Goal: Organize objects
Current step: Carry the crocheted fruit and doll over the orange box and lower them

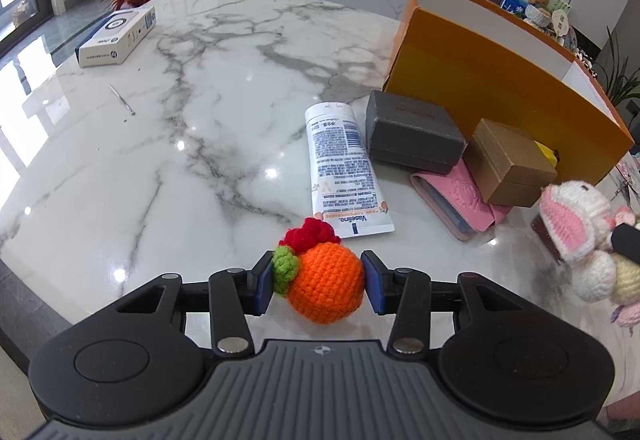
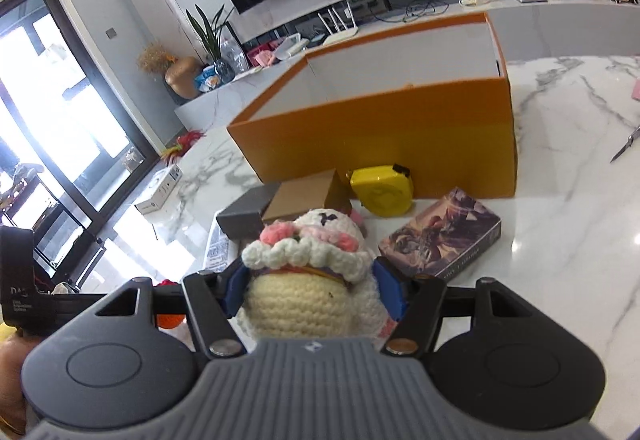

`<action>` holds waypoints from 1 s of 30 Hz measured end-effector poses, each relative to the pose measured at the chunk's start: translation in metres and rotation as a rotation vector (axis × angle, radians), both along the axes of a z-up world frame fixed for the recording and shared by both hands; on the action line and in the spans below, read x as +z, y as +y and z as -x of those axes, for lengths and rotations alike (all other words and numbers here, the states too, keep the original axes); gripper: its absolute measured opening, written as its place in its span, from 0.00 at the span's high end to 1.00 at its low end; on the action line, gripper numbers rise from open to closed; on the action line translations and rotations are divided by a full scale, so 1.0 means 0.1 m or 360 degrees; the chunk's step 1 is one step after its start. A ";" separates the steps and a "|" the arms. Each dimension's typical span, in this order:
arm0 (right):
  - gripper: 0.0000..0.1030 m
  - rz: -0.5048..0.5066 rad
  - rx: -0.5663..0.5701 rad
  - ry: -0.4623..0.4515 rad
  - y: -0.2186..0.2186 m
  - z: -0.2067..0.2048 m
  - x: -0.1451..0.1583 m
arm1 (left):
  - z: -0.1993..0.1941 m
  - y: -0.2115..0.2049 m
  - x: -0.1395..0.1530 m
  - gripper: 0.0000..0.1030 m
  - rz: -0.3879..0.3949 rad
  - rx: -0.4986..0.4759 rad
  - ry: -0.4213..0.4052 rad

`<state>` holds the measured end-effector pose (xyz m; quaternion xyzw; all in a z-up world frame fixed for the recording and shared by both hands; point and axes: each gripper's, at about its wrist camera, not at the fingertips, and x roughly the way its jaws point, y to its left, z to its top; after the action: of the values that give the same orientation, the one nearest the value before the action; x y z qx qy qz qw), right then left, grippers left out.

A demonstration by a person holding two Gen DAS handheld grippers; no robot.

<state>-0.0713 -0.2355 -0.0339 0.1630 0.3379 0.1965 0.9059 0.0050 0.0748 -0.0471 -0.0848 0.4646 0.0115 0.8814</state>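
Now, left gripper [image 1: 319, 280] w/ crochet orange [image 1: 326, 282], right gripper [image 2: 316, 290] w/ doll [image 2: 308, 276]

The left tongs [image 1: 318, 282] pinch a crocheted orange fruit [image 1: 326, 282] between blue pads, just above the marble counter [image 1: 200, 99]. Just past it lies a white Vaseline tube [image 1: 344, 165], then a grey box [image 1: 412, 133] and a brown box [image 1: 510, 167] resting on a pink wallet [image 1: 460, 199], all beside an open orange box [image 1: 500, 79]. A knitted doll [image 1: 580, 228] shows at the right edge.

Left gripper [image 1: 319, 282] and right gripper [image 2: 314, 290] fingers clamped.
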 end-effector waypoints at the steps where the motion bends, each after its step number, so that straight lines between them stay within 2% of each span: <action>1: 0.35 0.0000 -0.0001 -0.0006 -0.01 0.01 0.03 | 0.01 -0.01 0.01 0.50 -0.0002 -0.0007 -0.0008; 9: 0.35 0.0077 -0.0076 -0.0091 -0.06 0.17 0.29 | 0.07 -0.16 0.22 0.50 -0.0014 -0.0070 -0.0105; 15: 0.35 0.0087 -0.0177 -0.0261 -0.11 0.22 0.73 | -0.02 -0.44 0.78 0.50 0.0012 -0.0143 -0.0295; 20: 0.35 0.0093 -0.0204 -0.0411 -0.16 -0.02 1.23 | -0.52 -0.70 1.28 0.50 0.0072 -0.0195 -0.0423; 23: 0.35 0.0110 -0.0236 -0.0485 -0.21 -0.28 1.43 | -0.89 -0.81 1.51 0.50 0.0100 -0.0210 -0.0501; 26: 0.35 0.0107 -0.0266 -0.0503 -0.25 -0.59 1.51 | -1.23 -0.91 1.58 0.50 0.0098 -0.0238 -0.0542; 30: 0.35 0.0114 -0.0289 -0.0466 -0.28 -1.04 1.40 | -1.61 -0.98 1.43 0.50 0.0104 -0.0235 -0.0538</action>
<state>0.0324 -0.2635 0.1065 0.1301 0.1931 0.1234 0.9647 0.1663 -0.0235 0.0957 -0.0799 0.3150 -0.0828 0.9421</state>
